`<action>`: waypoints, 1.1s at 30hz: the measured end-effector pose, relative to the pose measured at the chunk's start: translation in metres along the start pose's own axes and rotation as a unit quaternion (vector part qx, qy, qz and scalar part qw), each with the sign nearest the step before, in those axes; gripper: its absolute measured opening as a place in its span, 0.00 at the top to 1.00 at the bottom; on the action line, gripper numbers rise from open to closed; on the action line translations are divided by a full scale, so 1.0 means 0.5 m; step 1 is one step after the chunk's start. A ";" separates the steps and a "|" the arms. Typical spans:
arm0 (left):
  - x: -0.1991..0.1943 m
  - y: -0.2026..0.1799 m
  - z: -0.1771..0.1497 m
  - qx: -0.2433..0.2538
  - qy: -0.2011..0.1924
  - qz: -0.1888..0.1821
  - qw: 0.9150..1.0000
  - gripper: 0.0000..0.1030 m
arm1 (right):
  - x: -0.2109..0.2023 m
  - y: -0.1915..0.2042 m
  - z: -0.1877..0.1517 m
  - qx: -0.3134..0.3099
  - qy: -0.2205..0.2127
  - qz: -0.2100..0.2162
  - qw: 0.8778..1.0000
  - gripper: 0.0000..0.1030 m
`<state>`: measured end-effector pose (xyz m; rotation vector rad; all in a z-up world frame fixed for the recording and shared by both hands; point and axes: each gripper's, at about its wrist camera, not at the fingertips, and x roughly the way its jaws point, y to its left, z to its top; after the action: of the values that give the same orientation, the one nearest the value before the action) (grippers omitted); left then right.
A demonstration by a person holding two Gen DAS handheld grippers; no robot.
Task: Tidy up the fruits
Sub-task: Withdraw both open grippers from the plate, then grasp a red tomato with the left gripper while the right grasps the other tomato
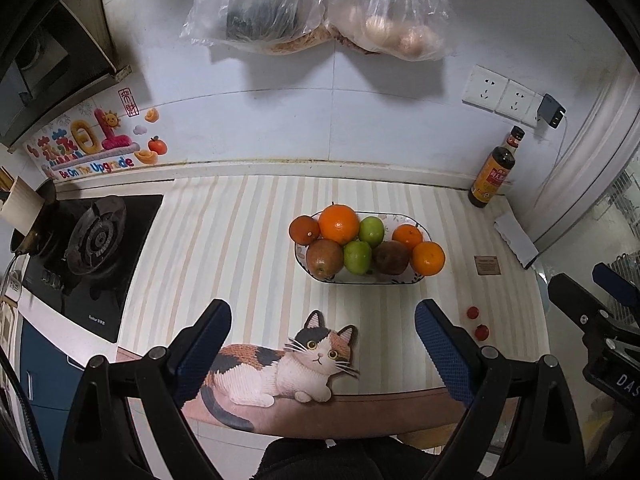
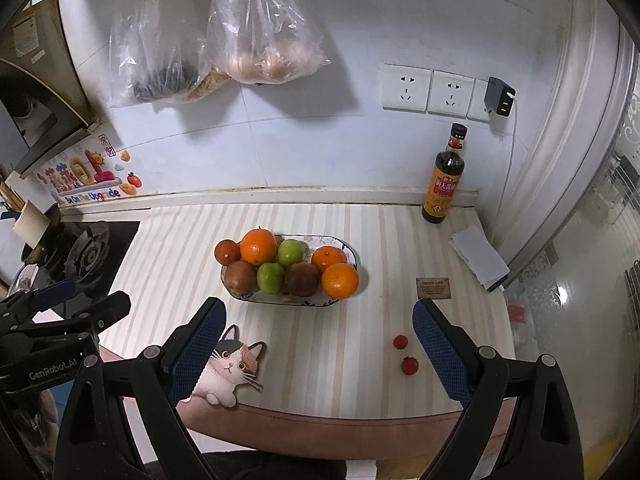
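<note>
Fruit pile in oval white ceramic dish with dark rim [image 1: 422, 278]: oranges, green apples, brown kiwis, heaped above the rim, mid-counter on the striped beige mat [image 1: 224, 248]. Two small red cherry tomatoes [image 2: 404, 354] lie loose on the mat, right of the dish and apart from it.

Left gripper [image 1: 323, 350]: blue-padded jaws wide, nothing between them; hangs over the near counter edge, above the cat-shaped trivet [image 1: 280, 364]. Dish lies ahead of it, slightly right of its centre line, well clear of the pads.

Right gripper [image 2: 320, 350]: jaws likewise wide and empty. Dish ahead and left of centre; tomatoes just inside the right pad, lower in view, not touched.

Judgement: loose tomatoes are probably the remaining items. Approach each from above with the right gripper, centre it between the pads, close gently since they roll and bruise. Set it into a gap on the dish's right side; avoid nudging the front right orange [image 2: 340, 281], which sits on the rim.
</note>
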<state>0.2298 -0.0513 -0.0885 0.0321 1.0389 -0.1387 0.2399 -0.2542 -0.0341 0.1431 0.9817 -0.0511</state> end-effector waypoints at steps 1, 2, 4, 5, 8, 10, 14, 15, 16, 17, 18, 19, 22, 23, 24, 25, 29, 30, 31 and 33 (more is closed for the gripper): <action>-0.001 -0.001 -0.001 0.000 0.000 -0.001 1.000 0.09 | 0.001 0.001 0.000 0.001 0.000 0.001 1.000 0.06; -0.002 -0.003 -0.001 0.000 0.000 0.000 1.000 0.09 | 0.001 0.001 -0.001 0.001 0.002 0.001 1.000 0.06; -0.002 -0.003 -0.002 -0.001 0.002 0.000 1.000 0.09 | 0.005 -0.002 -0.001 0.004 0.006 0.006 1.000 0.06; -0.002 -0.004 -0.002 -0.002 0.002 0.001 1.000 0.09 | 0.008 -0.003 -0.002 0.005 0.008 0.010 1.000 0.06; -0.001 -0.009 0.000 -0.004 0.003 0.001 1.000 0.09 | 0.017 -0.009 -0.003 0.009 0.013 0.017 1.000 0.06; 0.001 -0.013 0.003 -0.004 0.003 0.004 1.000 0.09 | 0.027 -0.018 -0.002 0.017 0.018 0.024 0.999 0.06; 0.024 -0.022 0.015 -0.001 0.009 0.003 1.000 0.00 | 0.069 -0.062 -0.004 0.048 0.032 0.038 0.998 0.06; 0.034 -0.027 0.019 0.003 0.011 0.004 1.000 0.00 | 0.083 -0.081 -0.007 0.061 0.038 0.042 0.997 0.06; 0.043 -0.032 0.022 0.006 0.012 0.005 1.000 0.00 | 0.096 -0.097 -0.010 0.071 0.044 0.044 0.996 0.06; 0.058 -0.041 0.026 0.010 0.013 0.007 1.000 0.00 | 0.115 -0.119 -0.014 0.085 0.053 0.044 0.994 0.06; 0.069 -0.048 0.028 0.014 0.016 0.007 1.000 0.00 | 0.131 -0.140 -0.020 0.096 0.059 0.044 0.993 0.06; 0.086 -0.058 0.032 0.019 0.021 0.006 1.000 0.00 | 0.149 -0.163 -0.026 0.109 0.064 0.042 0.991 0.06; 0.152 -0.098 0.040 0.040 0.043 0.010 0.998 0.00 | 0.213 -0.233 -0.056 0.138 0.083 0.023 0.987 0.06; 0.169 -0.108 0.042 0.046 0.049 0.010 0.998 0.00 | 0.239 -0.257 -0.071 0.147 0.094 0.012 0.985 0.06; 0.196 -0.126 0.043 0.055 0.057 0.013 0.997 0.00 | 0.263 -0.278 -0.086 0.156 0.104 0.005 0.982 0.06; 0.223 -0.146 0.044 0.066 0.068 0.016 0.995 0.00 | 0.292 -0.298 -0.104 0.165 0.113 -0.001 0.980 0.06; 0.306 -0.220 0.039 0.105 0.099 0.018 0.989 0.00 | 0.408 -0.356 -0.180 0.196 0.154 -0.001 0.968 0.13; 0.320 -0.237 0.036 0.115 0.102 0.017 0.988 0.00 | 0.435 -0.365 -0.198 0.203 0.166 0.003 0.965 0.25; 0.344 -0.265 0.029 0.132 0.109 0.019 0.985 0.00 | 0.468 -0.374 -0.219 0.211 0.180 0.009 0.961 0.33; 0.379 -0.301 0.019 0.156 0.127 0.019 0.979 0.00 | 0.508 -0.380 -0.244 0.217 0.195 0.017 0.956 0.38</action>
<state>0.3132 -0.2200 -0.2408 0.3626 1.2616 -0.2666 0.2600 -0.4190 -0.3303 0.5911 1.3522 -0.2142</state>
